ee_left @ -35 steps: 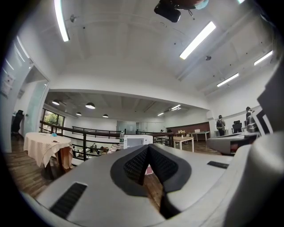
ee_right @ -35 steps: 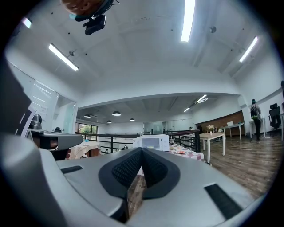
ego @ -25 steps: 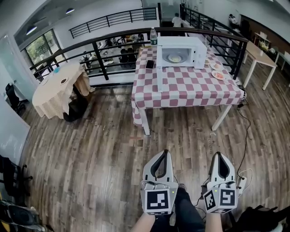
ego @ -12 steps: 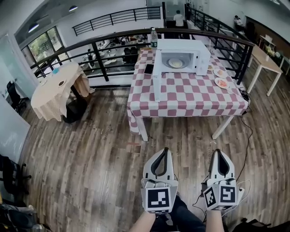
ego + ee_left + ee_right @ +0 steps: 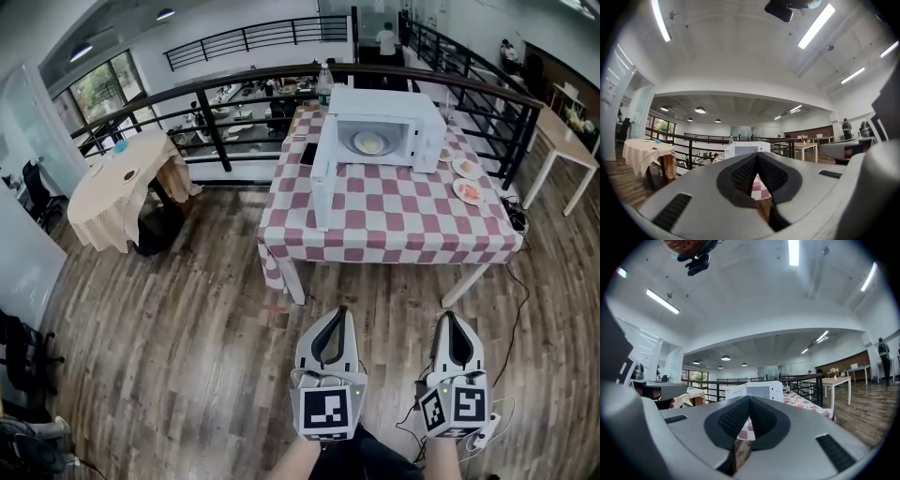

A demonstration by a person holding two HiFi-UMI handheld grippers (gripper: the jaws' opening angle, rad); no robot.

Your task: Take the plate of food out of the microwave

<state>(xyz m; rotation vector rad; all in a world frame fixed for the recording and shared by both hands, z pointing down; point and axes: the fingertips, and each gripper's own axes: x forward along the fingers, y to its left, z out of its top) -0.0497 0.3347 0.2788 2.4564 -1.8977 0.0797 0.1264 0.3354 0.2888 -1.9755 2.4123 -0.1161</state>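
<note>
A white microwave (image 5: 384, 131) stands at the far side of a table with a red-and-white checked cloth (image 5: 394, 211). Its door (image 5: 322, 184) hangs open to the left. Inside sits a plate of food (image 5: 369, 142). My left gripper (image 5: 340, 312) and right gripper (image 5: 448, 319) are held low over the wooden floor, well short of the table, both shut and empty. The microwave (image 5: 743, 150) shows far ahead in the left gripper view, past the left gripper (image 5: 756, 156). In the right gripper view the microwave (image 5: 757, 391) lies beyond the right gripper (image 5: 749, 399).
Two more plates of food (image 5: 466, 190) lie on the table to the microwave's right, a water bottle (image 5: 325, 85) stands behind it, and a dark phone (image 5: 307, 153) lies at its left. A black railing (image 5: 216, 131) runs behind. A round covered table (image 5: 117, 187) is at the left.
The checked table and microwave have come nearer and lower in the head view as I walk toward them. Both grippers keep the same pose, shut.
</note>
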